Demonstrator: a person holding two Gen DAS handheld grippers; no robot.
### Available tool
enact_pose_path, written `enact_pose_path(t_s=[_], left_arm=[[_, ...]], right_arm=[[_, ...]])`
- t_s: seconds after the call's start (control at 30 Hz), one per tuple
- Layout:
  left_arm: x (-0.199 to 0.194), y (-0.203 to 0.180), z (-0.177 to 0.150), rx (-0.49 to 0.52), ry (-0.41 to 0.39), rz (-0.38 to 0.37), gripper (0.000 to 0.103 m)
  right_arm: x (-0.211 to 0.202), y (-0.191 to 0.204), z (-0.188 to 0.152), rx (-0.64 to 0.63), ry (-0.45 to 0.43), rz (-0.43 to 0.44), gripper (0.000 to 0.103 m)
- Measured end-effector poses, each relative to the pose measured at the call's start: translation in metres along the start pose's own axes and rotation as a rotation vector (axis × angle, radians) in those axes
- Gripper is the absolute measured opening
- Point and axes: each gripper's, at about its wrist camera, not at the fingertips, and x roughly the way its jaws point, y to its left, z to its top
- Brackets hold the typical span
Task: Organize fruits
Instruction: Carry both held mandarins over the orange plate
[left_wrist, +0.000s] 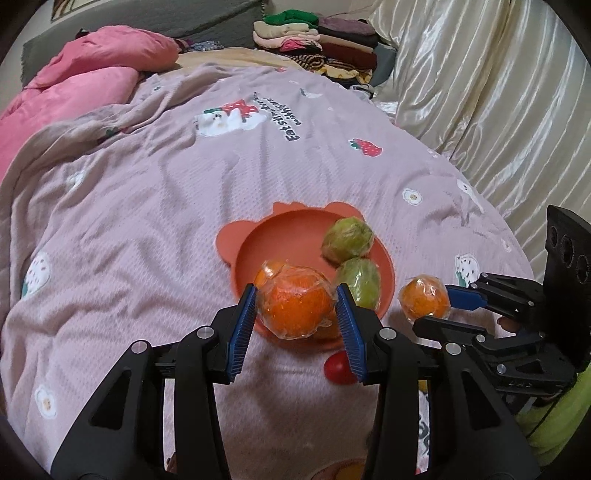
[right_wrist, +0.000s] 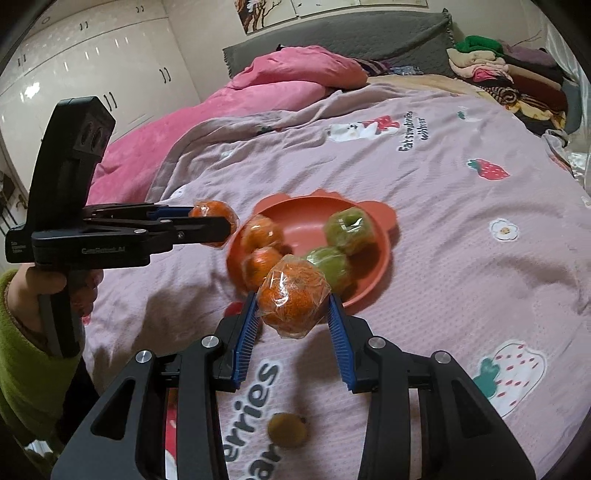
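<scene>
An orange-red bowl-shaped plate (left_wrist: 280, 240) lies on the pink bedspread and holds two wrapped green fruits (left_wrist: 347, 240) and two wrapped oranges (right_wrist: 260, 230). My left gripper (left_wrist: 297, 308) is shut on a plastic-wrapped orange (left_wrist: 295, 306), held above the plate's near edge. My right gripper (right_wrist: 291, 306) is shut on another wrapped orange (right_wrist: 291, 301), held just right of the plate; it also shows in the left wrist view (left_wrist: 436, 301). A small red fruit (left_wrist: 338, 367) lies on the bedspread under the left gripper. A yellow-brown fruit (right_wrist: 288, 430) lies on the bedspread below the right gripper.
A pink quilt (left_wrist: 85, 81) is bunched at the far left of the bed. Folded clothes (left_wrist: 317, 40) are stacked at the headboard. A shiny cream curtain (left_wrist: 480, 92) hangs along the right. White wardrobe doors (right_wrist: 92, 74) stand at the left.
</scene>
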Motion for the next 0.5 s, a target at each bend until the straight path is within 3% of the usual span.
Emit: enact_pose_path(t_s=[0.5], left_arm=[[0.041,-0.018,0.028,0.040,0.053,0.006,0.035]], right_arm=[[0.014,-0.039,0.011,0.003,0.007,-0.049,0.036]])
